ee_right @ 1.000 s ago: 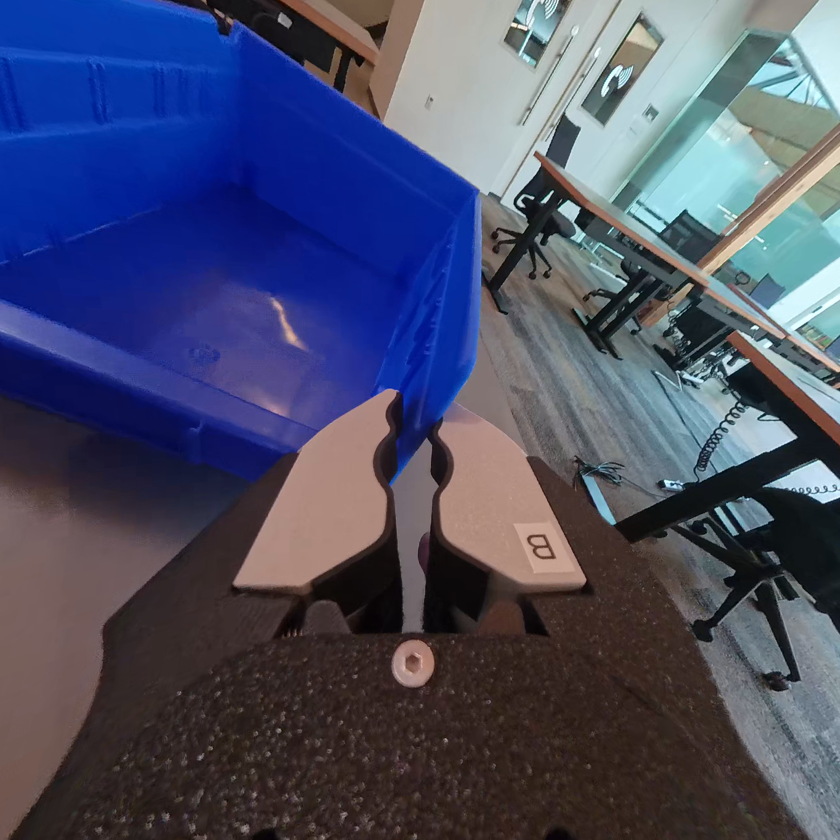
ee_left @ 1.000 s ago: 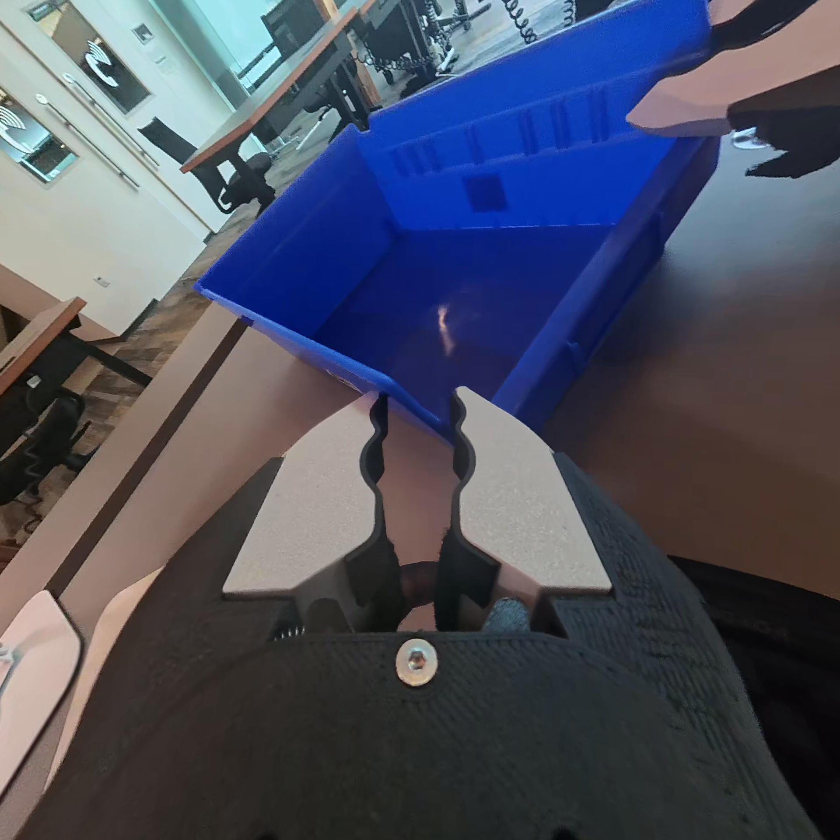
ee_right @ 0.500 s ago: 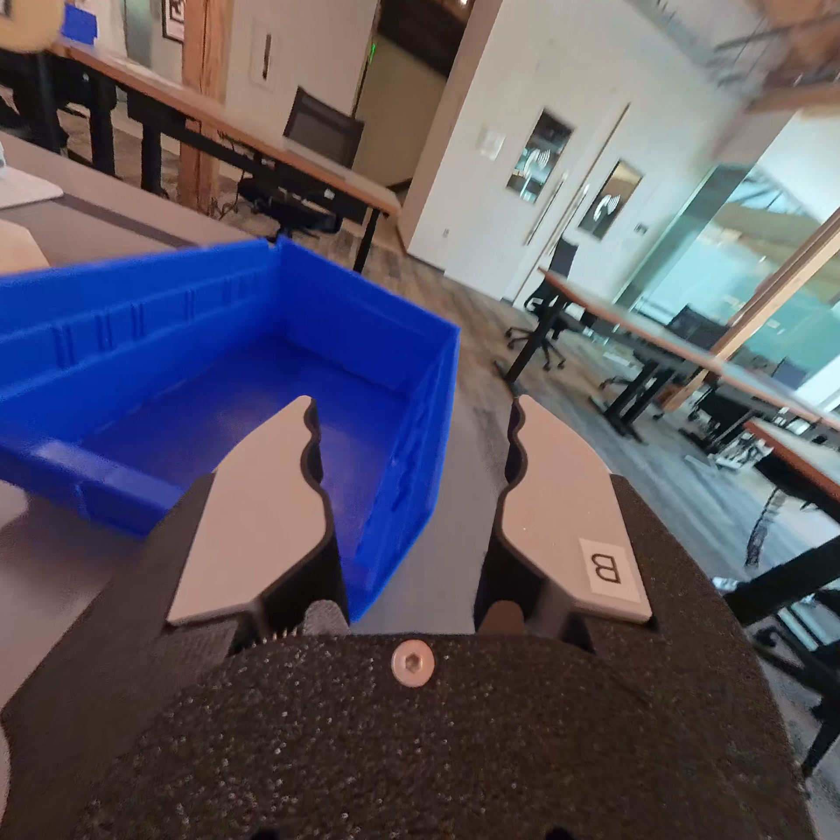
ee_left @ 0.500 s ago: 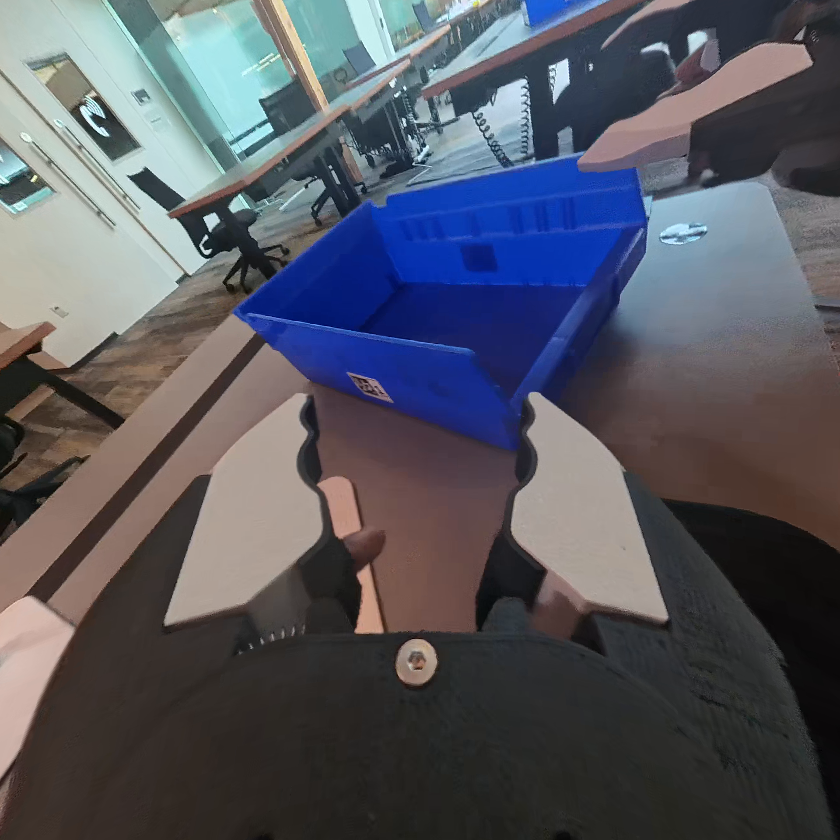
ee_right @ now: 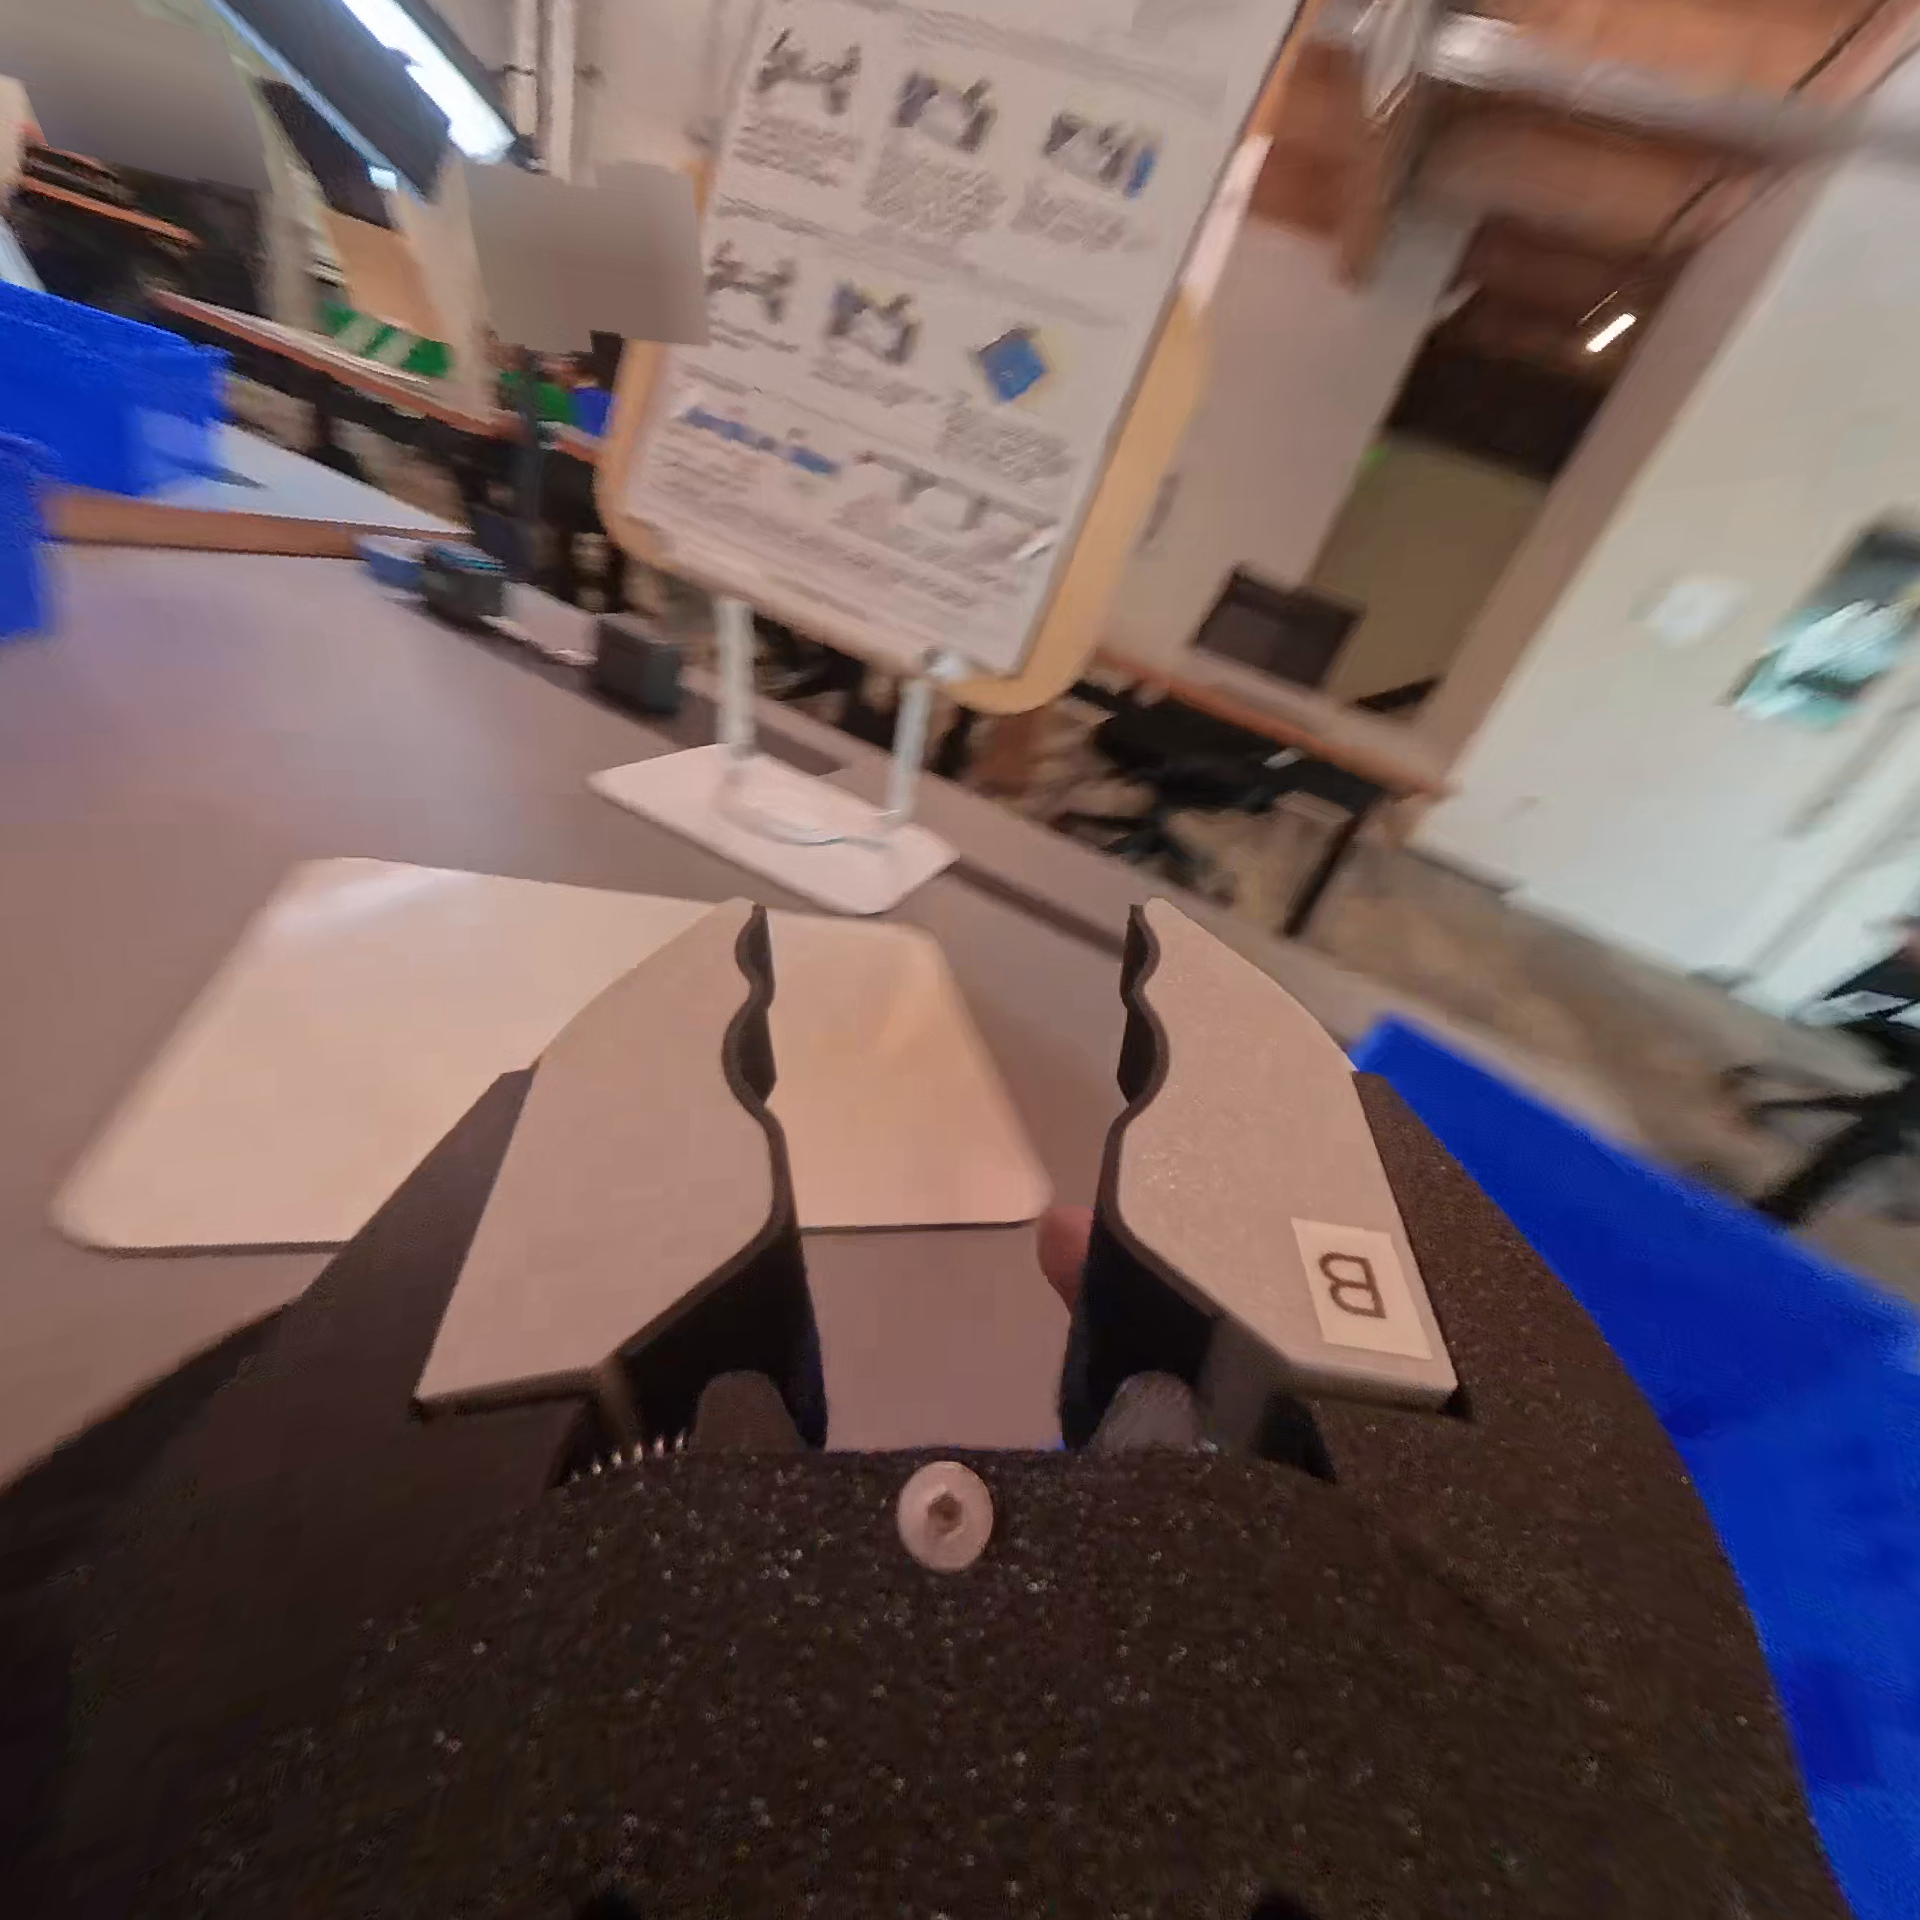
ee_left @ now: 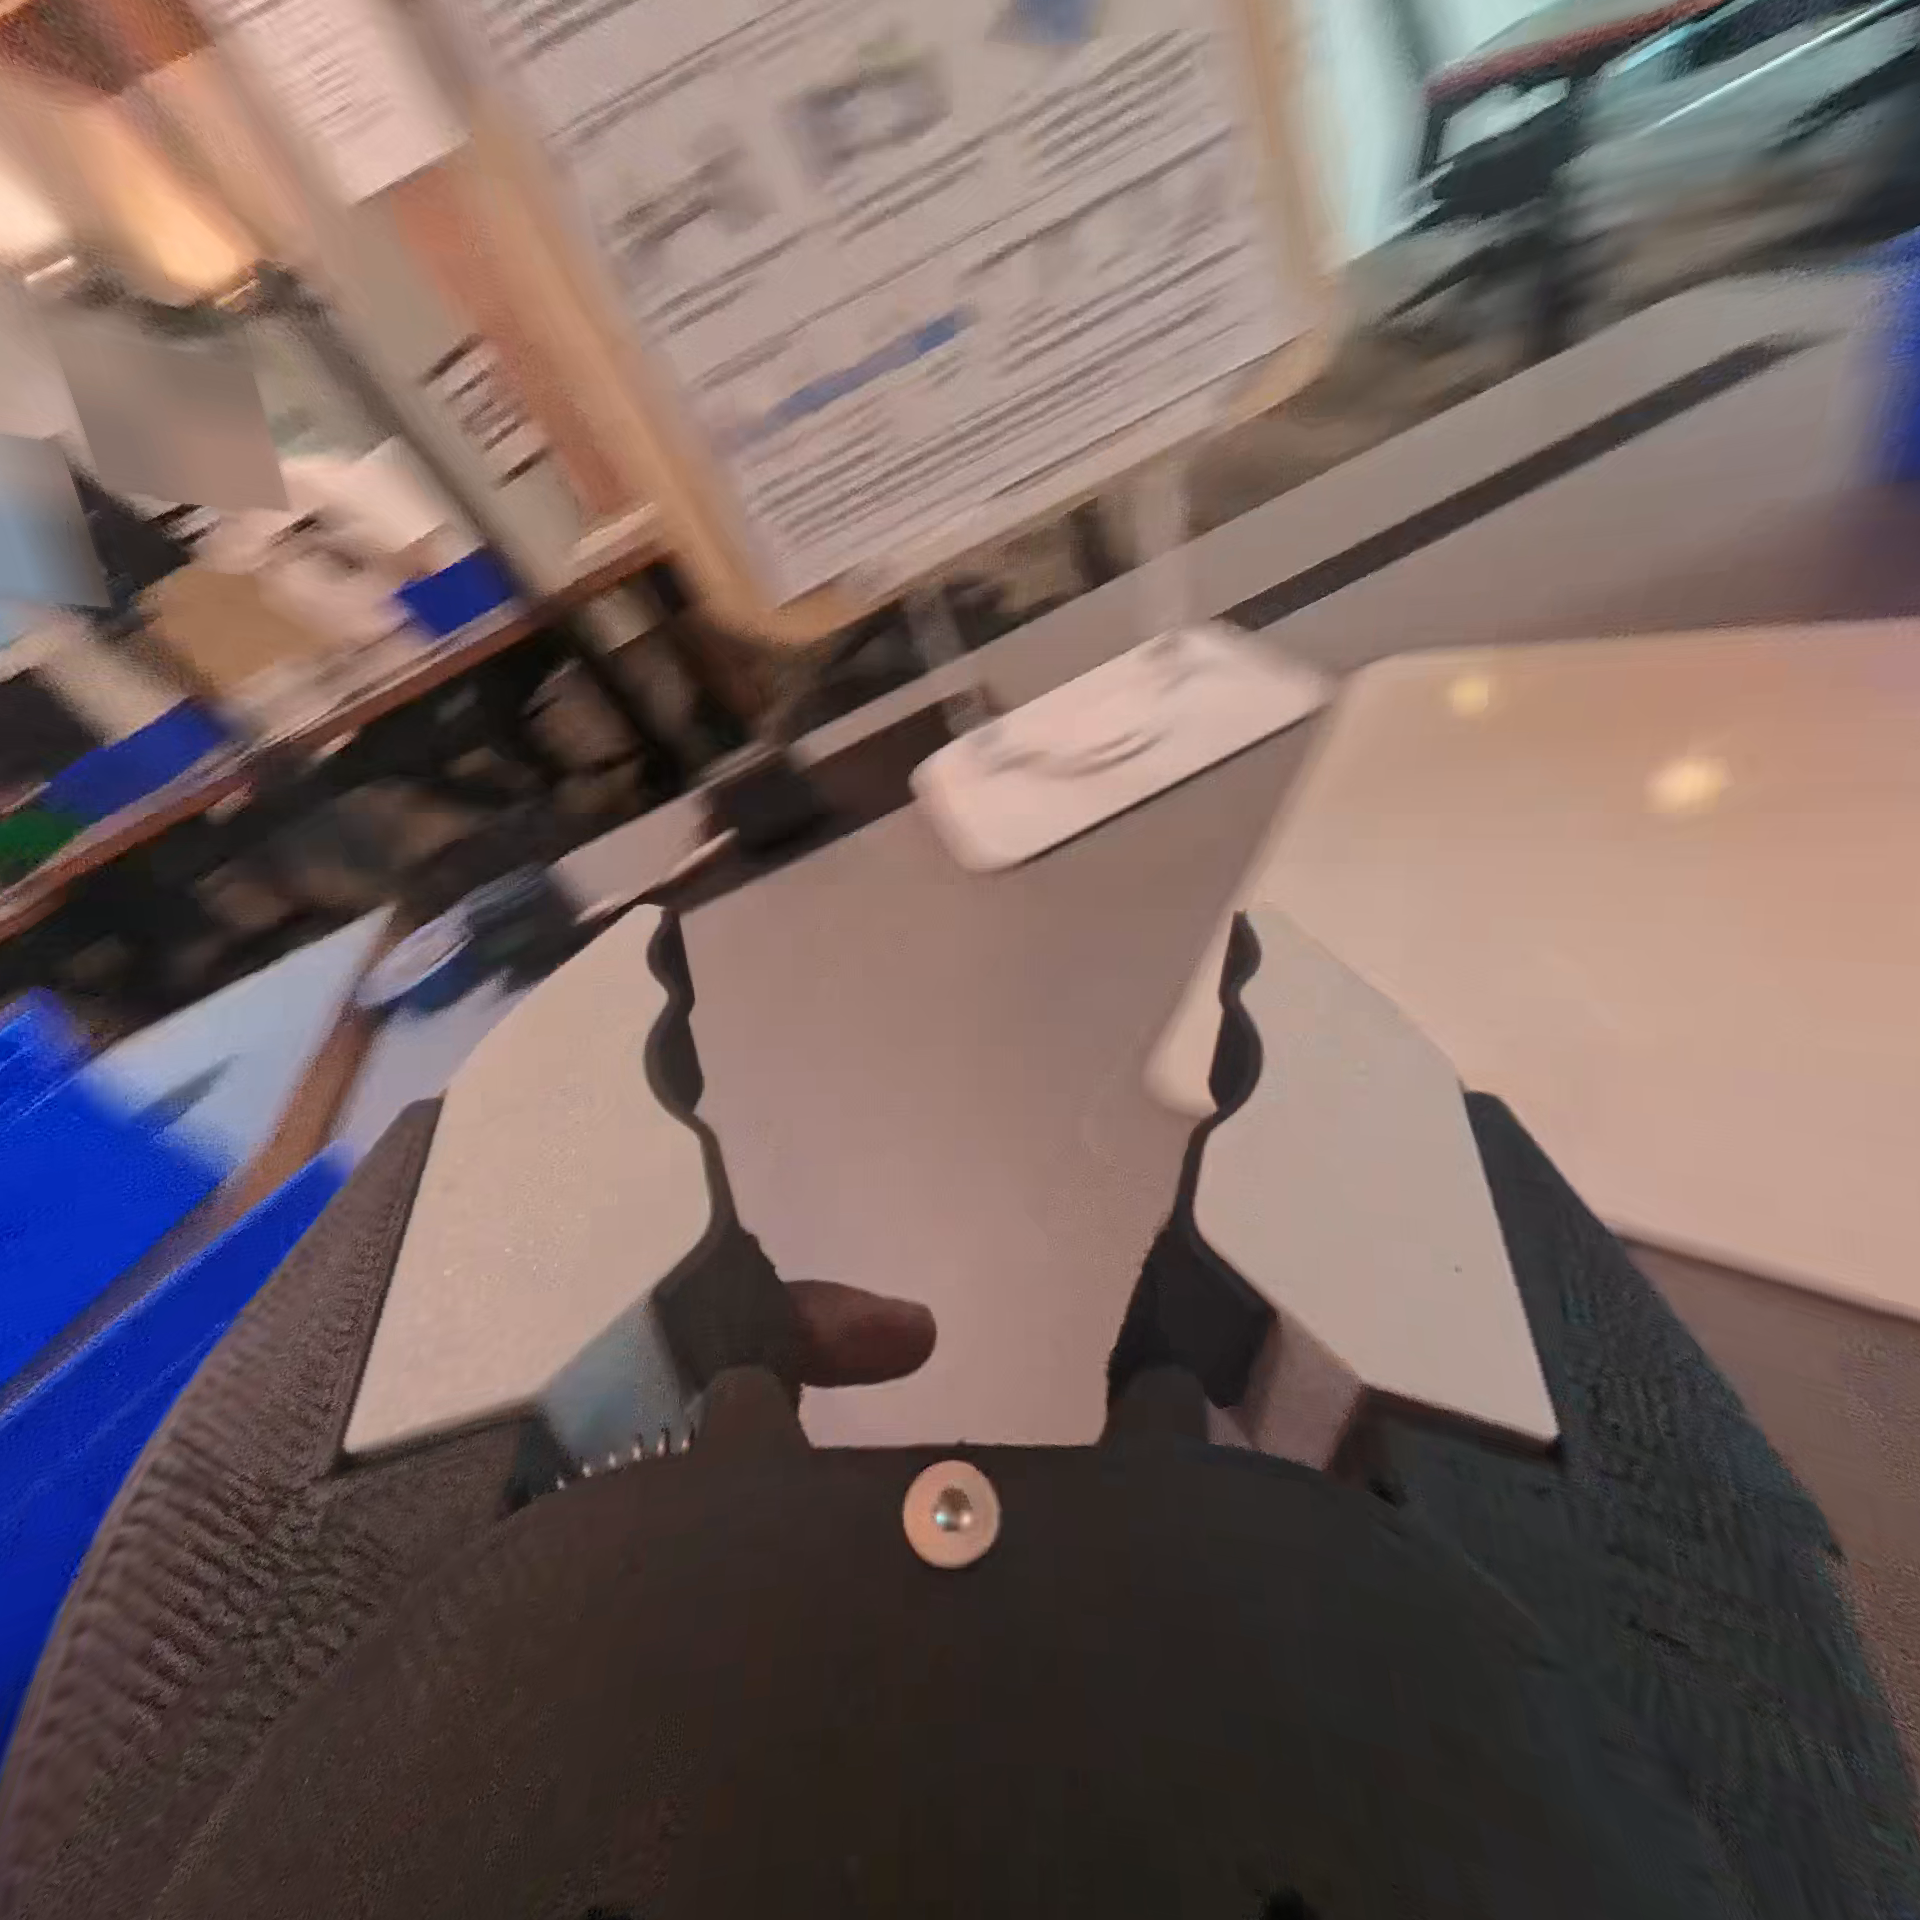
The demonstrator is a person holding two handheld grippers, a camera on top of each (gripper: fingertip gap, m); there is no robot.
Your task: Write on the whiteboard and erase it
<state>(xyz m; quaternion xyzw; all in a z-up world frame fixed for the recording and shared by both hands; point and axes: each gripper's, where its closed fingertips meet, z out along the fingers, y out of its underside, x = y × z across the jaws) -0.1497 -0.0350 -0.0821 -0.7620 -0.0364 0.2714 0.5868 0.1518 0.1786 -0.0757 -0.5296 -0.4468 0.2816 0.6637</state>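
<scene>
Both tongs have swung away from the blue bin they faced half a second ago and now look across the grey counter (ee_right: 208,748) toward the whiteboard. Left tongs (ee_left: 951,935) stand wide apart, empty, with the whiteboard (ee_left: 1621,935) lying flat just to their right. Right tongs (ee_right: 940,920) also gape, empty, over the board's near right corner (ee_right: 416,1039). I judge this the approach before writing: no marker or eraser shows, so the next move calls for finding one. Beyond stands a poster (ee_right: 914,312) on a white base (ee_right: 790,821); a blue bin (ee_right: 1662,1299) sits right, office desks blurred behind.
</scene>
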